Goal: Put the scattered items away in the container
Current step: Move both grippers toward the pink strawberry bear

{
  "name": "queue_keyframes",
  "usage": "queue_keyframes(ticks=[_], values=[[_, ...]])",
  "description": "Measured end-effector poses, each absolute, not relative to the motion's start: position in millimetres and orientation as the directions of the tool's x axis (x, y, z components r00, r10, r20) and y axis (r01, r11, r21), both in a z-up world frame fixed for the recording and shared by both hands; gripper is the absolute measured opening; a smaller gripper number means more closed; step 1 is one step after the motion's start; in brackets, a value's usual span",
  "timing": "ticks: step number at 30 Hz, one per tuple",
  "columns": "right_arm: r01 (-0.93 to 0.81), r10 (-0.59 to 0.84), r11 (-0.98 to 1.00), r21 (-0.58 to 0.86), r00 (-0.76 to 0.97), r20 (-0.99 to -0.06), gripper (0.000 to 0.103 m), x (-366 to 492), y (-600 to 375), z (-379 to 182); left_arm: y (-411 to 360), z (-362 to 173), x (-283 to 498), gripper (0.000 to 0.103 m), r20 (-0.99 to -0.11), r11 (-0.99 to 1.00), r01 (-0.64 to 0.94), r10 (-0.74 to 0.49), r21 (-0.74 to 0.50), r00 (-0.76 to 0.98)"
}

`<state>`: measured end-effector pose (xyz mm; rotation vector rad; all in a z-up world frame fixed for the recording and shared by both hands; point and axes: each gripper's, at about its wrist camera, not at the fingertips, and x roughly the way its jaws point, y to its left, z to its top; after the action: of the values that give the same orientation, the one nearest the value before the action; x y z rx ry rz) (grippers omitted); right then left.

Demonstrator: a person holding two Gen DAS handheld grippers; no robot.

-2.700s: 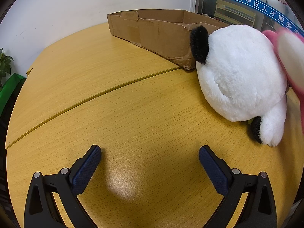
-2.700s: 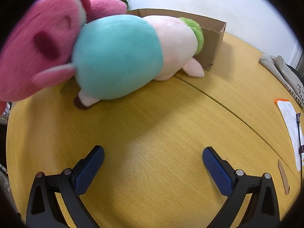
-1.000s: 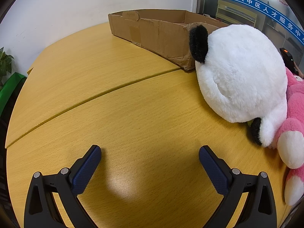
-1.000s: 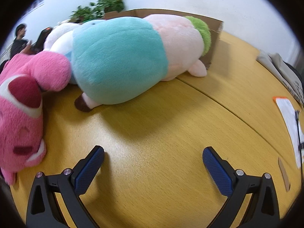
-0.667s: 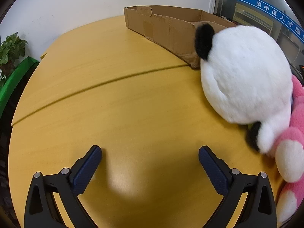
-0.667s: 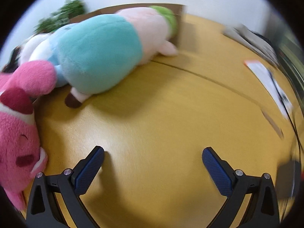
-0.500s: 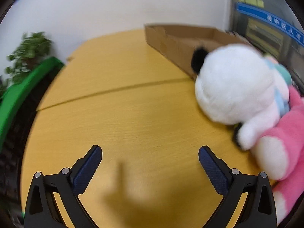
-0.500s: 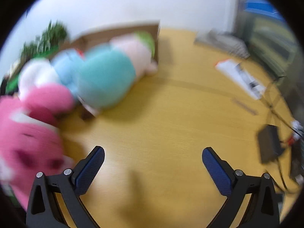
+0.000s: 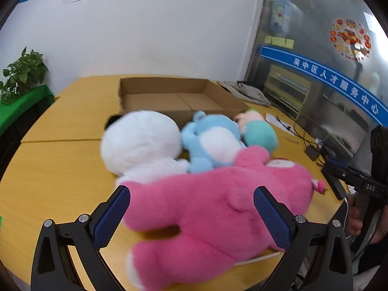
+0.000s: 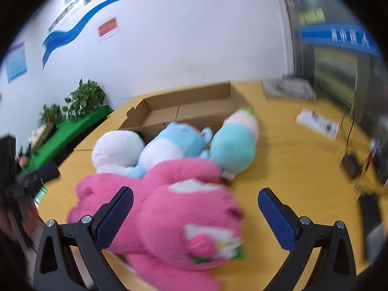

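Several plush toys lie on the yellow table in front of an open cardboard box (image 9: 169, 97) (image 10: 194, 106): a pink bear (image 9: 213, 208) (image 10: 169, 208) nearest, a white panda (image 9: 140, 145) (image 10: 116, 150), a light blue toy (image 9: 213, 143) (image 10: 169, 145) and a teal-and-pink toy (image 9: 259, 133) (image 10: 232, 150). My left gripper (image 9: 191, 218) is open above the pink bear's body. My right gripper (image 10: 195, 215) is open above the bear's head. Neither touches a toy.
The box looks empty inside. Papers (image 10: 317, 121), folded cloth (image 9: 245, 92), cables and black devices (image 9: 312, 150) lie on the table's right side. Potted plants on a green stand (image 10: 80, 111) are at the left. The right gripper's handle shows in the left wrist view (image 9: 363, 184).
Both grippers have risen and pulled back from low over the table to a high view over the toys. The pink bear came to lie in front of the other toys. Both stay open.
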<state>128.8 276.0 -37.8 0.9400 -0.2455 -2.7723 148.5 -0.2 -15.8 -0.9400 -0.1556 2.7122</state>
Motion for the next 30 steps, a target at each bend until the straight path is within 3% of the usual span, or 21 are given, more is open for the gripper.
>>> queue_keyframes(ticks=[7,30], values=[[0.053,-0.119,-0.991,0.123,-0.769,-0.628,0.103,149,260,-53,29,-25,162,0.103,-0.611,-0.959,-0.24,0.282,-0.152,-0.74],[0.055,-0.103,-0.994,0.092,-0.748,-0.656,0.103,133,259,-64,16,-36,138,0.103,-0.626,-0.953,-0.209,0.302,-0.22,-0.719]])
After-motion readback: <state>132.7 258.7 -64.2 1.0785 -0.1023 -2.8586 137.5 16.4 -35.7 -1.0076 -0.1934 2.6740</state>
